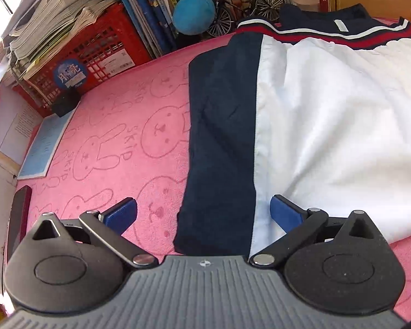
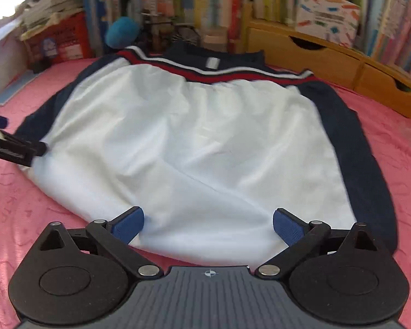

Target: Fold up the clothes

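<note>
A white jacket with navy sleeves and a red-and-white shoulder stripe lies flat on the pink rabbit-print blanket. My left gripper is open over the hem of its navy left sleeve, holding nothing. My right gripper is open over the white bottom hem, near the navy right sleeve. The left gripper also shows at the left edge of the right wrist view, by the jacket's left hem.
A red crate stacked with papers stands at the back left. Books, a blue plush ball and a model bicycle line the back. Wooden drawers sit back right. A blue booklet and a phone lie on the left.
</note>
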The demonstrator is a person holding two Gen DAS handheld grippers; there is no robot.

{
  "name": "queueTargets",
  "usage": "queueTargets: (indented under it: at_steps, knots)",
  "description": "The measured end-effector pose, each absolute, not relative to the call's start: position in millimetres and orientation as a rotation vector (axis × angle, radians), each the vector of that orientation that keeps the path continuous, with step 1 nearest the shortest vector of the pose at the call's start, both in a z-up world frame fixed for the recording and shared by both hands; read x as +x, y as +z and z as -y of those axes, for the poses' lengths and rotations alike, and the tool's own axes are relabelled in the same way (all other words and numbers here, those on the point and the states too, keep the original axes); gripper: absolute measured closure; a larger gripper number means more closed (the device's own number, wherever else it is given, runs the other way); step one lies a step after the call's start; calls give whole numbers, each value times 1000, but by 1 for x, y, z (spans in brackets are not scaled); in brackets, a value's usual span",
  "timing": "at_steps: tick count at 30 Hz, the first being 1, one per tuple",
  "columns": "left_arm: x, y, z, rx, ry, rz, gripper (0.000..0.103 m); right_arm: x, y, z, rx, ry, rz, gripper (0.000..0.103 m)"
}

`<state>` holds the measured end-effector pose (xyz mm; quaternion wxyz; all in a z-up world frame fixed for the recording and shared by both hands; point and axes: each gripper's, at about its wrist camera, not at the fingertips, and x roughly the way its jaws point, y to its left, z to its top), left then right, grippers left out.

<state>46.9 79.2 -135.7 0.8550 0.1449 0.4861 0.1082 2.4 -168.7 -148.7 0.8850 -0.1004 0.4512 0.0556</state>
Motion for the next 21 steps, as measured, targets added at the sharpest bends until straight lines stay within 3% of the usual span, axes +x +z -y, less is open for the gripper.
queueTargets:
  at_steps: [2, 5, 7, 10, 14, 15, 17, 18, 21]
  knots:
    - [42, -134, -86, 325, 235, -1014, 0, -3, -154, 214, -163, -69, -975, 1]
    - [34, -131, -82, 443, 250, -996, 0, -16, -149, 272, -69, -274, -1006, 12]
    - [19, -122, -69, 524, 144, -931, 6, -35, -137, 259, -281, -191, -956, 13]
    - [-9, -107, -45, 625, -83, -811, 6, -72, -131, 193, -659, 170, -838, 14]
    - [-40, -129, -10, 833, -401, -670, 6, -94, -134, 120, -807, 516, -724, 17]
    - [-43, -137, 0, 887, -454, -637, 7, -90, -137, 109, -816, 550, -696, 26]
    - [-45, -154, 16, 970, -535, -592, 10, -81, -142, 89, -819, 582, -682, 56]
    - [-44, -162, 23, 1001, -566, -579, 14, -75, -145, 82, -811, 579, -700, 86]
    - [-41, -179, 36, 1047, -618, -548, 20, -52, -143, 87, -728, 578, -733, 86]
